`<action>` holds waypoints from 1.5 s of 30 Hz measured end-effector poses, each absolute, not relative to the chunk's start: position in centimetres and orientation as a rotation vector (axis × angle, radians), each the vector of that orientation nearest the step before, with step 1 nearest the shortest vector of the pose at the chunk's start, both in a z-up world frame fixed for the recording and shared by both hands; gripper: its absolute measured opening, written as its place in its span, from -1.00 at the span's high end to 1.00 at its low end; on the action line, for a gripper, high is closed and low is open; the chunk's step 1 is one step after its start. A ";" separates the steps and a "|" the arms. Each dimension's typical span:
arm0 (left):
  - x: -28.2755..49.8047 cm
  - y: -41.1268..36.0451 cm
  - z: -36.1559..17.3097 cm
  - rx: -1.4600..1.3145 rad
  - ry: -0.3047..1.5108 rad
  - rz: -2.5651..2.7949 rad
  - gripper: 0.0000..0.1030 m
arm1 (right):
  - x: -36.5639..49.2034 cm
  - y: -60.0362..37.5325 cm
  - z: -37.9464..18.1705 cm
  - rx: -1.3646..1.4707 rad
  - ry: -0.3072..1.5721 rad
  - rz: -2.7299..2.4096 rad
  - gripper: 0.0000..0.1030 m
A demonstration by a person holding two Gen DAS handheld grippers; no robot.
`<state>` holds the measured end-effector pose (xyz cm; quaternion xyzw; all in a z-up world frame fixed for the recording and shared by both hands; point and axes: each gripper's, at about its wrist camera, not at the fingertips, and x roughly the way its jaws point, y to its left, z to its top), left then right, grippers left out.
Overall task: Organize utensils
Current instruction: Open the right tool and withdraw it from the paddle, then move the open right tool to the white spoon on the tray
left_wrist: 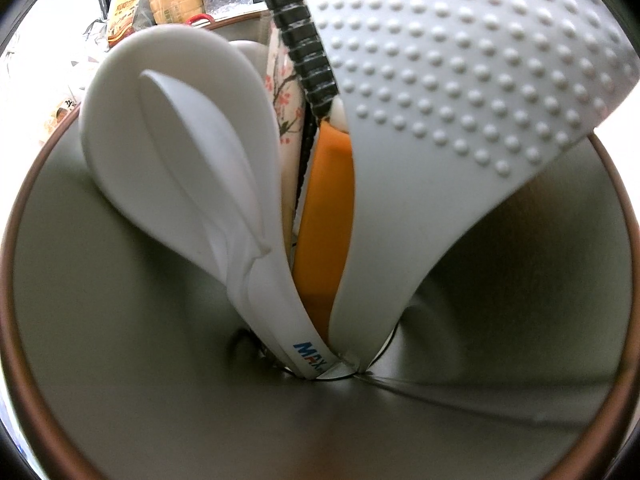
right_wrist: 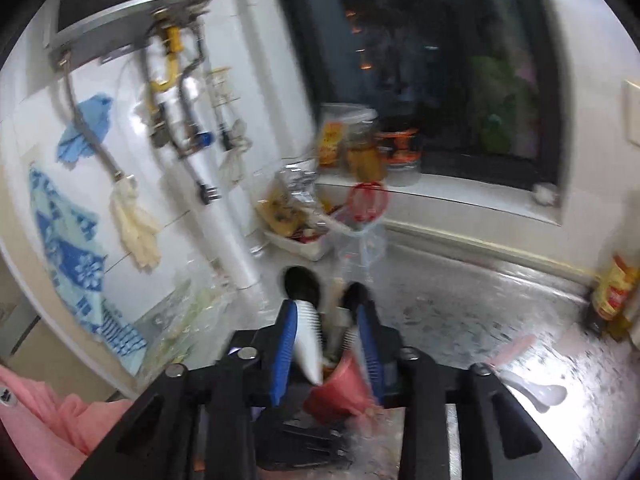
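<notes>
Utensil holder (left_wrist: 120,360) — round, grey inside, brown rim, fills the lower frame of the left wrist view. Standing in it, handles down: white ladle-like spoon (left_wrist: 192,152) left of centre, bowl up; grey dotted rice paddle (left_wrist: 440,80) upper right; orange handle (left_wrist: 328,208) between them. In the right wrist view — a white spoon (right_wrist: 536,394) lies flat on the counter, lower right.

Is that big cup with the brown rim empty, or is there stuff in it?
Not empty. The cup holds a white spoon, a bumpy grey rice paddle and an orange handle standing inside it.
</notes>
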<state>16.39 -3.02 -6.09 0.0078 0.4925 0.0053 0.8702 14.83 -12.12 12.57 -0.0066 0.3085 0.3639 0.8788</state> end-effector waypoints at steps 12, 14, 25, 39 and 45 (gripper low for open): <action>14.5 -3.8 -6.7 0.008 1.028 0.031 -0.74 | 17.2 -20.6 5.5 0.141 0.870 0.408 -0.27; 14.5 -4.0 -6.7 0.010 1.027 0.036 -0.74 | 17.4 -21.9 4.3 0.171 0.904 0.368 -0.34; 14.2 -5.7 -6.9 0.007 1.017 0.073 -0.71 | 17.4 -27.7 -0.3 0.291 0.992 0.203 -1.00; 13.3 -7.3 -6.8 0.011 1.014 0.088 -0.71 | 21.0 -31.2 -2.8 0.341 0.993 0.169 -1.00; 13.3 -7.7 -6.6 0.014 1.017 0.089 -0.71 | 23.9 -33.1 -3.0 0.398 0.975 0.161 -1.00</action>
